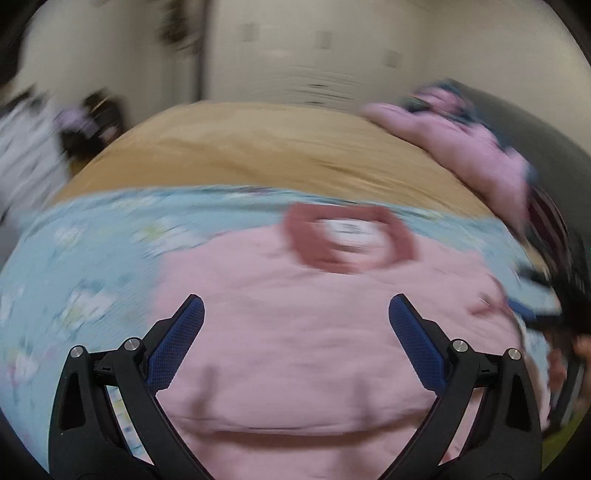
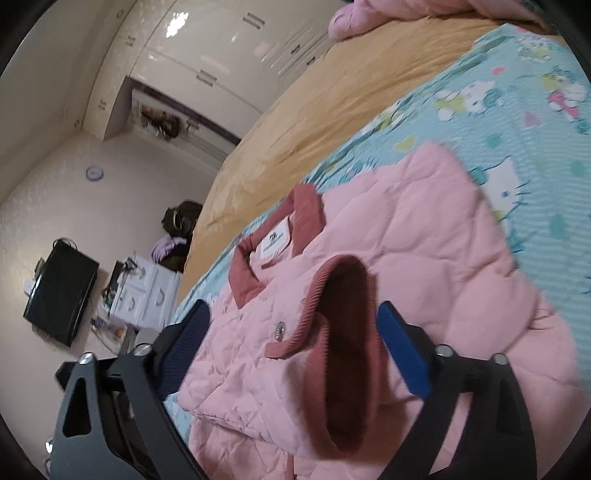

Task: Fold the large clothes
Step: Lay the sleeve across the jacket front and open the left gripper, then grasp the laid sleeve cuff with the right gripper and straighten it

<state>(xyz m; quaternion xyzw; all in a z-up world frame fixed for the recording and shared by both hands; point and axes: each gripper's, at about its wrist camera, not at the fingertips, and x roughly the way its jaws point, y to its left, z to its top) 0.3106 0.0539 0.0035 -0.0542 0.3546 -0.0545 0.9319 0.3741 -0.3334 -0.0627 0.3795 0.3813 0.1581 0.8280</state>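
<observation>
Now you fold the sleeve in: your right claw [image 2: 293,314] sits wide around the cuff [image 2: 343,295], not pinching; left claw [image 1: 295,314] wide, empty above the jacket [image 1: 295,350]. Squeeze next.

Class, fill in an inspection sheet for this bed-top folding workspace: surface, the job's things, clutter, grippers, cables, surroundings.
Surface: blue cartoon-print blanket over a tan sheet.
Job's things: pink quilted jacket lying on the blanket, collar showing, ribbed cuff of one sleeve lying across its front.
Clutter: another pink garment heaped at the far edge.
Grippers: left hand-held gripper open above the jacket; right hand-held gripper open, cuff between its jaws.
Cables: nothing seen.
Surroundings: white wardrobe, black television.
</observation>
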